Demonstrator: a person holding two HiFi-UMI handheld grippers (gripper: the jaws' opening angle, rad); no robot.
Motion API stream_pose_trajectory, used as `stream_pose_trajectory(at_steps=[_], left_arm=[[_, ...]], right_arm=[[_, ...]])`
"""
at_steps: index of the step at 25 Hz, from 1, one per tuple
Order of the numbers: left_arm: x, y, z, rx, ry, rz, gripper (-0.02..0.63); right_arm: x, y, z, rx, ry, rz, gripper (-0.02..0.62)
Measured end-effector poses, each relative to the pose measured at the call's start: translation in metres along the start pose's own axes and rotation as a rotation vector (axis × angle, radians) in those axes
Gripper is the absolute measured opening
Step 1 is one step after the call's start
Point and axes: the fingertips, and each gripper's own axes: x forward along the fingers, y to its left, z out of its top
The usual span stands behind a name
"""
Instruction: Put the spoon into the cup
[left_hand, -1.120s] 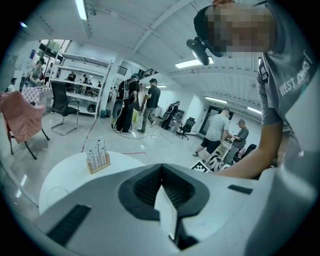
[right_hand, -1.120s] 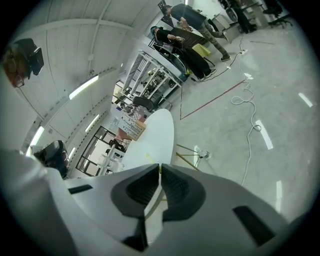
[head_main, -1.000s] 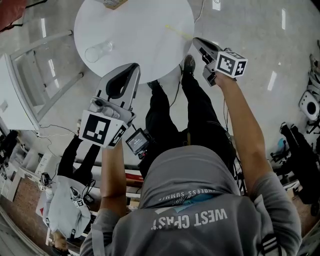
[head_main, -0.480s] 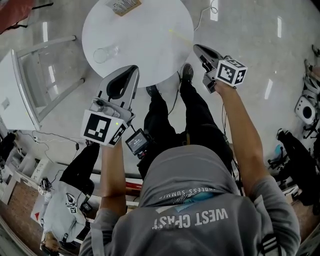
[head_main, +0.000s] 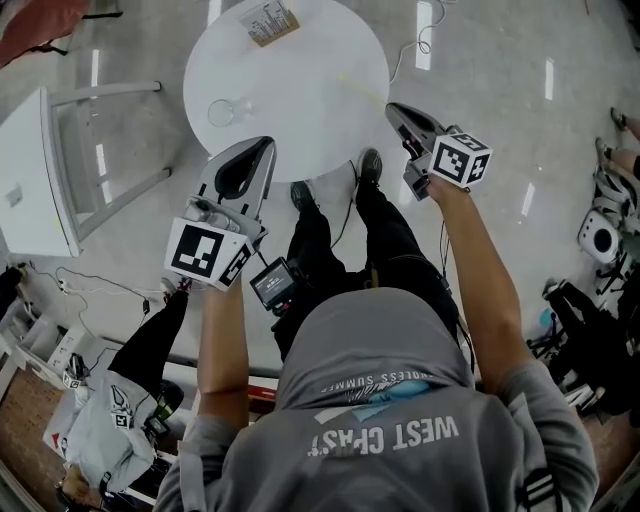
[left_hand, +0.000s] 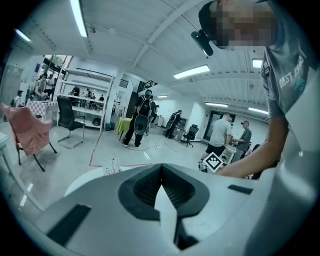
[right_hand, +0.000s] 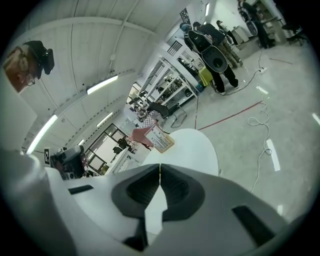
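A round white table (head_main: 300, 60) stands ahead of me in the head view. On its left part stands a clear glass cup (head_main: 228, 110). The spoon (head_main: 355, 82) shows only as a thin pale line near the table's right edge. My left gripper (head_main: 262, 147) hangs over the table's near edge, below the cup, shut and empty. My right gripper (head_main: 392, 108) is off the table's right side, just below the spoon, also shut on nothing. In the left gripper view the jaws (left_hand: 161, 165) meet at their tips; the right gripper view shows its jaws (right_hand: 160, 166) closed before the table (right_hand: 195, 145).
A printed card (head_main: 268, 20) lies at the table's far edge. A white framed stand (head_main: 60, 170) is on the floor to the left, a cable (head_main: 415, 35) to the right. A person (head_main: 110, 420) crouches at lower left. Other people stand far off.
Both grippers have risen, the right one more, and both stayed shut. In the head view the table, cup and card have slid to the right and look smaller.
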Motion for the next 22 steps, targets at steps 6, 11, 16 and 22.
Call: stream_pose_trajectory(at_steps=[6,11,16,22], left_arm=[[-0.020,0.006,0.008,0.015,-0.034,0.029,0.003],[-0.037,0.011,0.011,0.018,-0.054,0.054,0.003],[-0.056,0.015,0.012,0.017,-0.082,0.085,0.003],[-0.077,0.023,0.012,0.016,-0.108,0.122,0.003]], right_arm=[[0.000,0.029,0.015,-0.047,-0.001,0.020,0.006],[0.001,0.051,0.020,-0.082,0.008,0.035,0.006],[0.004,0.070,0.021,-0.115,0.026,0.048,0.006],[0.012,0.091,0.019,-0.151,0.060,0.058,0.006]])
